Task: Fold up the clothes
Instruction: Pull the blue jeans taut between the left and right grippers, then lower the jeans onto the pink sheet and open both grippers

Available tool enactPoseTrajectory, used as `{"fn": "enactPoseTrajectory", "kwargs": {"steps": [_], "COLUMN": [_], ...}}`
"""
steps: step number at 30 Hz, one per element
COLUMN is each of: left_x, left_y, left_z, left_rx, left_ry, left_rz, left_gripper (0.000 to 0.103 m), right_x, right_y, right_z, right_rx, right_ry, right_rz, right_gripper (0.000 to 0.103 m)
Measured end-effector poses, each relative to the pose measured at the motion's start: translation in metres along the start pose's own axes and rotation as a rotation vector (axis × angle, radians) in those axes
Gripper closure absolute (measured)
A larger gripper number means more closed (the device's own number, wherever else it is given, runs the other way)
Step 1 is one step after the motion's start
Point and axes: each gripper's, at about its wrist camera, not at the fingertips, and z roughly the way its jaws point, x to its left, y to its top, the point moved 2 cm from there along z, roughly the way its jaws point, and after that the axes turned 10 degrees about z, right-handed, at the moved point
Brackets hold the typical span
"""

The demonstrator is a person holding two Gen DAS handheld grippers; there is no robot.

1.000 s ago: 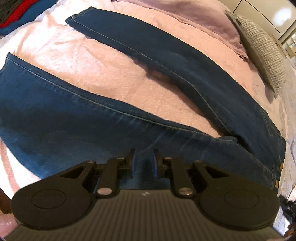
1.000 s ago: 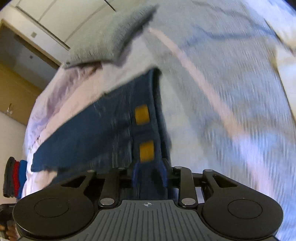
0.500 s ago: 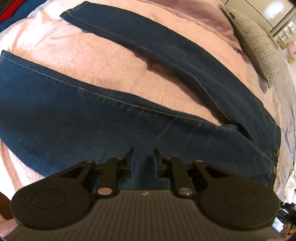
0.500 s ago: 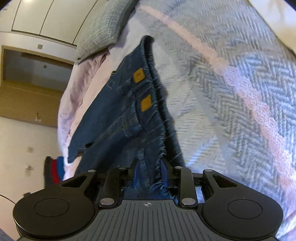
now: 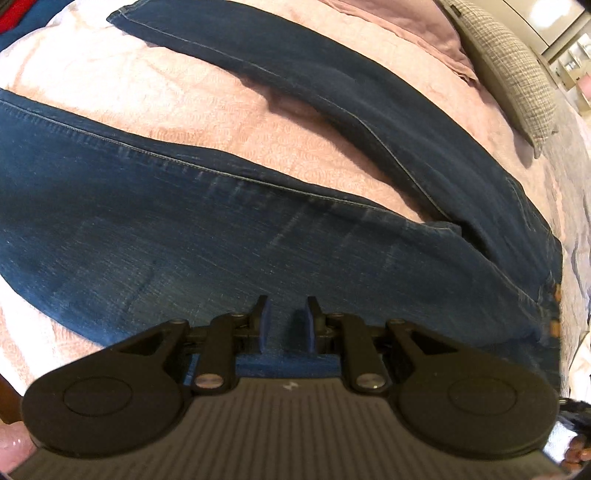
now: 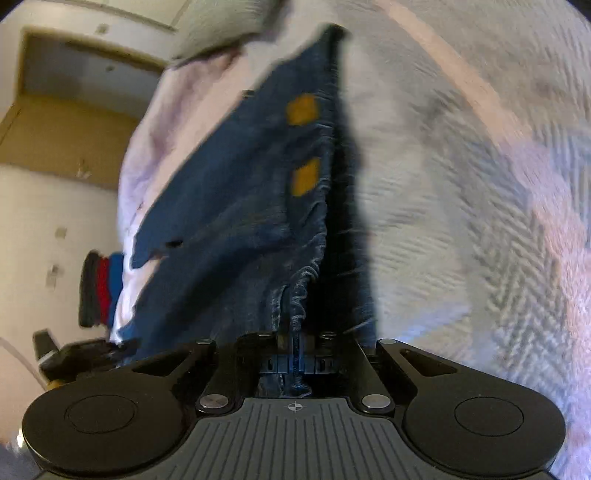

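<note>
A pair of dark blue jeans (image 5: 229,229) lies spread on a pink bedspread (image 5: 155,99), its two legs apart in a V. My left gripper (image 5: 284,314) is open, fingers a small way apart, just over the near leg's lower edge. In the right wrist view my right gripper (image 6: 294,341) is shut on the bunched waistband of the jeans (image 6: 236,206), near two orange patches (image 6: 303,179); the cloth hangs up off the bed.
A grey checked pillow (image 5: 509,70) and a lilac sheet (image 5: 406,26) lie at the bed's far side. A grey herringbone blanket (image 6: 472,206) lies to the right of the waistband. Folded red, blue and dark clothes (image 6: 99,291) are stacked at the left.
My right gripper has closed tight on the waistband and lifted it, bunching the cloth. My left gripper has moved slightly in over the near leg, still open.
</note>
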Motion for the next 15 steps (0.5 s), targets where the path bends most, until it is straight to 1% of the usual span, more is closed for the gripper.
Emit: {"fn": "enactPoseTrajectory", "kwargs": {"steps": [1,2,4,5,7,9,10,11,12,14,15], "left_x": [0.001,0.002,0.007,0.009,0.012,0.019,0.024,0.029,0.034,0.047,0.053], "left_y": [-0.001,-0.002,-0.004,-0.004,-0.005,-0.006,-0.007,-0.008,-0.009,-0.011,-0.013], "left_z": [0.000,0.001,0.004,0.003,-0.002,-0.009,-0.010,-0.012,-0.012,-0.011,-0.010], "left_rx": [0.001,0.002,0.016,0.022,0.009,-0.004,-0.006,-0.009,-0.009,-0.011,-0.013], "left_ry": [0.006,0.012,0.027,0.035,0.030,0.039,0.051,0.062,0.069,0.079,0.083], "left_rz": [0.000,-0.001,-0.013,-0.021,-0.024,-0.016,-0.015,-0.014,-0.019,-0.030,-0.035], "left_gripper": [0.088,0.088,0.088,0.088,0.088,0.087,0.087,0.087,0.087,0.087,0.087], "right_x": [0.002,-0.003,-0.022,-0.022,-0.015,-0.007,-0.003,0.005,0.015,0.037,0.047], "right_y": [-0.001,-0.002,-0.004,-0.005,-0.007,-0.009,-0.011,-0.014,-0.018,-0.026,-0.032], "right_z": [-0.008,-0.012,-0.005,0.000,0.003,-0.001,-0.006,-0.012,-0.018,-0.026,-0.026], "right_rx": [-0.010,-0.015,-0.005,-0.013,-0.036,-0.053,-0.075,-0.114,-0.169,-0.287,-0.350], "right_ry": [-0.004,-0.025,-0.098,-0.122,-0.156,-0.198,-0.232,-0.283,-0.347,-0.450,-0.484], "right_rz": [-0.008,0.009,0.066,0.063,0.044,0.040,0.034,0.010,-0.029,-0.119,-0.158], "right_gripper": [0.103,0.103,0.103,0.103,0.102,0.096,0.088,0.069,0.064,0.063,0.063]}}
